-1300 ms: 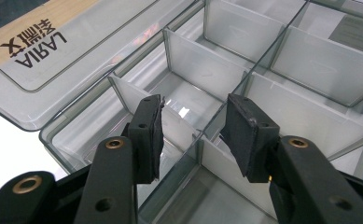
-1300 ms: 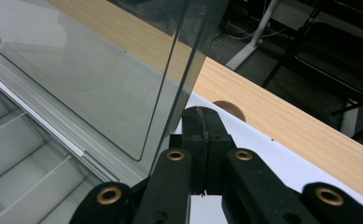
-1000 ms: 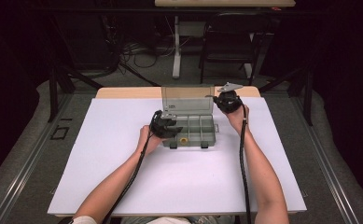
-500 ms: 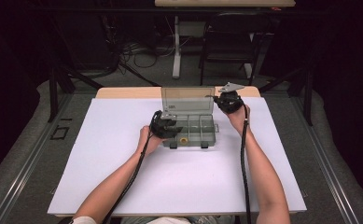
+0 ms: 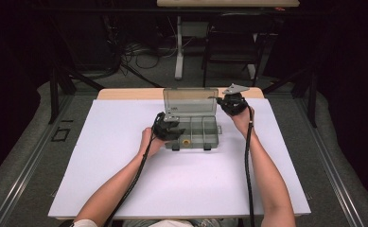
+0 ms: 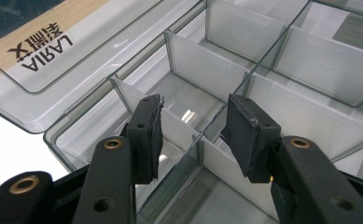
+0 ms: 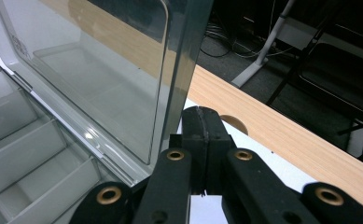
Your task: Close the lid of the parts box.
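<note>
Organizer box (image 5: 192, 131) mid-table on white sheet (image 5: 125, 189), lid (image 7: 100, 79) up, near vertical. Light, stiff, smooth clear plastic; thin dividers (image 6: 202, 70), likely brittle. Left gripper (image 6: 195, 137) spread, straddling a divider, nothing pinched. Right gripper (image 7: 202, 140) pressed together at lid's right edge, bracing. Best grabbed by outer wall or lid rim, gently.

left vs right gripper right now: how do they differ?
The left gripper has its jaws apart over the organizer box dividers, nothing between them; the right gripper has its jaws pressed together. Left hangs over the compartments; right sits beside the raised lid. Both have black jaws.
</note>
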Demonstrator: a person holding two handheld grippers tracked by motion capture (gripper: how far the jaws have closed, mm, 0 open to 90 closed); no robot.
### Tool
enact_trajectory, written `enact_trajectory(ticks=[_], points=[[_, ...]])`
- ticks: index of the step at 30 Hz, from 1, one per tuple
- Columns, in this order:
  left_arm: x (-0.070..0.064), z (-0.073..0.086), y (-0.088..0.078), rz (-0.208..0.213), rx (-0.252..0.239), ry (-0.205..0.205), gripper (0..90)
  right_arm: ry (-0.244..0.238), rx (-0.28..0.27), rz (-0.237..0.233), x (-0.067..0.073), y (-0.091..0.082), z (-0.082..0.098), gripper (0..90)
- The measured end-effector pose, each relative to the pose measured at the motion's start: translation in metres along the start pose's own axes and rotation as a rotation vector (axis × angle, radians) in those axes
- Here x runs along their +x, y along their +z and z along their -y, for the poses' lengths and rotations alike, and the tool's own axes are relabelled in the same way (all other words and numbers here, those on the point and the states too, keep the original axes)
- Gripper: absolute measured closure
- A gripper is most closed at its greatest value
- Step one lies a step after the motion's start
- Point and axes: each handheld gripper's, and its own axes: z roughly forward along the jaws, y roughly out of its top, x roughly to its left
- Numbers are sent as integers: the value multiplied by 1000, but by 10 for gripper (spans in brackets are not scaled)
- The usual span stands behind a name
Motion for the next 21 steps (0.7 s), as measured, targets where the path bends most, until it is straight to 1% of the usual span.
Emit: enact_trajectory(ticks=[7, 14, 17, 19, 21], points=[[0, 0, 0, -1, 2, 11, 554, 2, -6, -4, 0, -1, 1, 900], [0, -1, 0, 8, 7, 43, 521, 3, -6, -8, 1, -2, 1, 900], [0, -1, 1, 15, 14, 50, 482, 2, -8, -8, 1, -3, 1, 900], [0, 0, 2, 27, 16, 56, 423, 3, -10, -7, 1, -3, 1, 900], [0, -1, 1, 47, 1, 57, 363, 2, -10, -6, 1, -3, 1, 900]])
